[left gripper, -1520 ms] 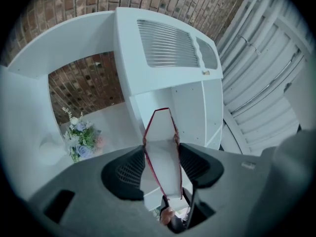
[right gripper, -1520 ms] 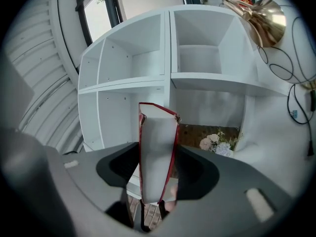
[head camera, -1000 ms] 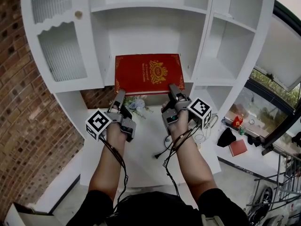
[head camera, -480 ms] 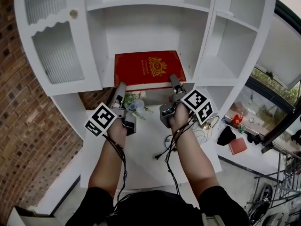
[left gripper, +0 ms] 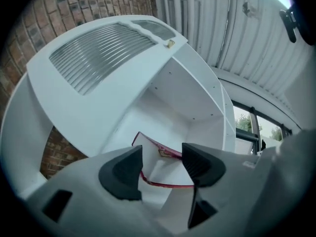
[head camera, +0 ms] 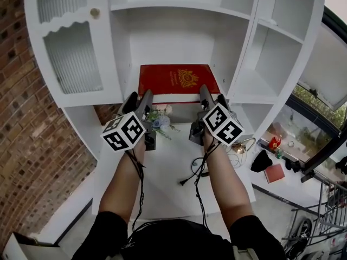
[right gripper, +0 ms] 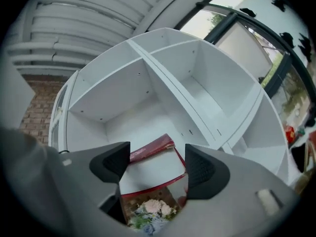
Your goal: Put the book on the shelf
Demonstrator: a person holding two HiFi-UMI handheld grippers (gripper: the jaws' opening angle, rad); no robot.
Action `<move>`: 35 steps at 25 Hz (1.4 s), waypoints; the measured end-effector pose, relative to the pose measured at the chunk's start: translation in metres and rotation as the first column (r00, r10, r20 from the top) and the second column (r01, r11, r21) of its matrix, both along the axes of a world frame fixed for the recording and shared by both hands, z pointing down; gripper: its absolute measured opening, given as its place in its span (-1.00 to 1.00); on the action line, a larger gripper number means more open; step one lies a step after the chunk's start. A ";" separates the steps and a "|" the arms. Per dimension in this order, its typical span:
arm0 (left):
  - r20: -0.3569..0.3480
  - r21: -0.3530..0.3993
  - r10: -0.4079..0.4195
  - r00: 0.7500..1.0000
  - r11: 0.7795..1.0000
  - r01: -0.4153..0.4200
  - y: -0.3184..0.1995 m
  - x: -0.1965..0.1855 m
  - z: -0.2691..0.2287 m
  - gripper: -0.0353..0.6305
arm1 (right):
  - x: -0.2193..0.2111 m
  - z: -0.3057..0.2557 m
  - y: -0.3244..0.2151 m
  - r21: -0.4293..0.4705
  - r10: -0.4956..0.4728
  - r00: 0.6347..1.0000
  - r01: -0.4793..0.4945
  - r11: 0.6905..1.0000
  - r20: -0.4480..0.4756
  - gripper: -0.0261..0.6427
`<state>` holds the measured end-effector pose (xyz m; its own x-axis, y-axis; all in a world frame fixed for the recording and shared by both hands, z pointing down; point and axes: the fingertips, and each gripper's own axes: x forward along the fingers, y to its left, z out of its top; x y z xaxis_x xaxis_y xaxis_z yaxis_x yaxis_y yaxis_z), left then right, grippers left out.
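We see a white shelf unit (head camera: 179,37). The book (head camera: 179,82) is deep red with a gold crest on its cover, and its page edges are white. The cabinet door (head camera: 73,58) is white with ribbed, pale grey glass and a gold knob (head camera: 95,13). The brick wall (head camera: 21,145) is red-brown with pale mortar lines. Our 2 tools, the left tool (head camera: 139,99) and the right tool (head camera: 212,95), are dark grey with black pads. Each carries a cube patterned with black-and-white square markers. Black cables (head camera: 198,169) run over the white counter (head camera: 162,183). The flowers (head camera: 160,118) are pale pink, blue and green.
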<state>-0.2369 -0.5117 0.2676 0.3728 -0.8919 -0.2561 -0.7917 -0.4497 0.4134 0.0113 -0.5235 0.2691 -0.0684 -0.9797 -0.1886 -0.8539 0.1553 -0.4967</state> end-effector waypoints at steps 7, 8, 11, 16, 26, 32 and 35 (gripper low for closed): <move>0.079 0.026 -0.002 0.997 1.000 0.000 -0.003 0.005 -0.006 -0.30 | -0.008 -0.008 -0.003 0.021 0.021 0.988 -0.018 1.000 -0.154 0.00; 0.091 0.029 -0.004 0.996 1.000 0.001 -0.003 0.006 -0.006 -0.30 | -0.008 -0.008 -0.004 0.017 0.016 0.987 -0.014 1.000 -0.157 0.00; 0.120 0.036 -0.001 0.993 0.999 -0.003 -0.007 0.008 -0.007 -0.30 | -0.006 -0.008 -0.011 -0.005 0.004 0.986 -0.005 1.000 -0.168 0.00; 0.158 0.020 -0.002 0.988 1.000 -0.002 -0.019 0.009 -0.010 -0.31 | -0.008 -0.012 -0.027 -0.054 -0.026 0.986 0.017 0.998 -0.167 0.00; 0.212 -0.025 -0.006 0.977 1.000 0.011 -0.042 0.010 -0.011 -0.31 | -0.006 -0.010 -0.049 -0.153 -0.050 0.983 0.023 0.988 -0.178 0.00; 0.213 -0.031 -0.015 0.977 0.999 0.022 -0.050 0.008 -0.012 -0.31 | -0.009 -0.010 -0.056 -0.172 -0.055 0.983 0.025 0.985 -0.173 0.01; 0.186 -0.026 -0.013 0.983 1.000 0.018 -0.050 0.008 -0.013 -0.31 | -0.008 -0.011 -0.056 -0.177 -0.069 0.985 0.041 0.983 -0.159 0.01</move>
